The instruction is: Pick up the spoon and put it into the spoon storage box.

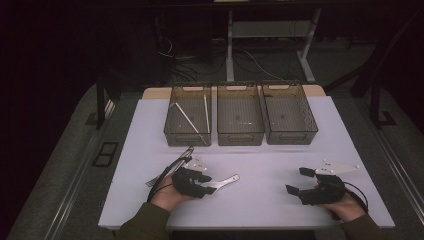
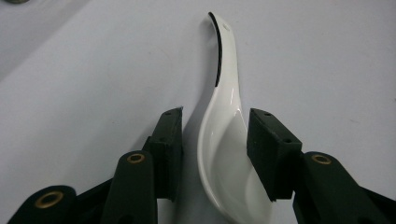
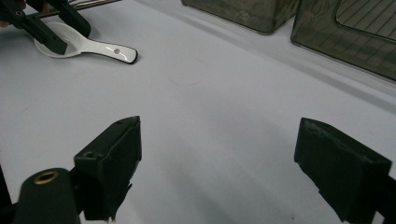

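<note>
The left gripper's (image 2: 215,140) fingers (image 2: 169,144) stand apart on either side of a white ceramic spoon (image 2: 224,154), straddling its bowl. One pad looks to be touching the bowl's rim while the other has a thin gap beside it, so I read this as a grip being set up, not yet clamped. Taking the spoon across the bowl makes sense: it is the widest, deepest part, giving the pads walls to bear on (the glaze looks slick, so a squeeze on the thin handle would likely twist).

The spoon lies flat on the white desk (image 1: 260,200), near its front edge on the person's left, handle pointing away from the gripper toward the desk's middle. Just behind it lie some metal utensils (image 1: 172,167).

The right gripper (image 1: 300,181) rests low at the front right, its fingers (image 3: 112,154) wide apart with nothing between them, probably waiting its turn.

Along the far side stand three smoky bins in a row; the left bin (image 1: 187,116) already holds chopsticks (image 1: 192,117), so the middle bin (image 1: 240,116) or right bin (image 1: 290,115) seems the spoon's likely home.
</note>
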### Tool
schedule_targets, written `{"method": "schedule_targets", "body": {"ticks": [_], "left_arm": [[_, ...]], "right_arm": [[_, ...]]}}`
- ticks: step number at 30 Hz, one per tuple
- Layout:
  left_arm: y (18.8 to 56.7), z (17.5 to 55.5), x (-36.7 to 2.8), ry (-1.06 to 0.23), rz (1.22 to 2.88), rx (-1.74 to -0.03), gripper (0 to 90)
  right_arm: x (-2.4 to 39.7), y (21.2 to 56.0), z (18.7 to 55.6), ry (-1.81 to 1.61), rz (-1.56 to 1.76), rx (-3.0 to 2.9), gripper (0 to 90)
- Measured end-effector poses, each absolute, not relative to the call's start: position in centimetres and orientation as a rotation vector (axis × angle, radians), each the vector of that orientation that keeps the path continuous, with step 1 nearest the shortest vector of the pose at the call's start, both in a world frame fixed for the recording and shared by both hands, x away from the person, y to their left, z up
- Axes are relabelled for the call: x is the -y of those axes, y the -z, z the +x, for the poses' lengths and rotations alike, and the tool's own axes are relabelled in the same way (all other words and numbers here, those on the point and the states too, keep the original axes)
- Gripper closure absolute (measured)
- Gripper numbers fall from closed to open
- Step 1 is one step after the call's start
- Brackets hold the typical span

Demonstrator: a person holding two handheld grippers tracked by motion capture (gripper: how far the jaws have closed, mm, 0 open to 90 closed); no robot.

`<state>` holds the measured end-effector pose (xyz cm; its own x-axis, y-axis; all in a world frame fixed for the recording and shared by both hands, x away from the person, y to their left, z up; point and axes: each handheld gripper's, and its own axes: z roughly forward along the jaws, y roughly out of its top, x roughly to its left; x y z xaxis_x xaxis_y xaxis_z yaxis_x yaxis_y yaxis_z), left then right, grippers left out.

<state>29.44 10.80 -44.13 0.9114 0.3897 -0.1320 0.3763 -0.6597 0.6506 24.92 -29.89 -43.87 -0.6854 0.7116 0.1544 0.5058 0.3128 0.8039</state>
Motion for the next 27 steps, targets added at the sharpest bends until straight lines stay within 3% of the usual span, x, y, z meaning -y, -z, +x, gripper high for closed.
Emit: {"method": "schedule_targets", "body": {"ticks": [9,24,27], "left_arm": [[44.0,28.9,-10.4,-0.018,2.38,-0.506,62.0],[43.6,28.2,-9.3,-0.094,2.457,-0.474,62.9],[43.3,28.2,-9.4,-0.093,2.435,-0.494,67.0]], "right_arm": [[29.9,43.9,24.9,-1.307,1.112,-2.351,14.9],[29.9,43.9,24.9,-1.302,1.113,-2.355,14.9],[29.9,43.9,24.9,-1.3,1.113,-2.354,14.9]]}}
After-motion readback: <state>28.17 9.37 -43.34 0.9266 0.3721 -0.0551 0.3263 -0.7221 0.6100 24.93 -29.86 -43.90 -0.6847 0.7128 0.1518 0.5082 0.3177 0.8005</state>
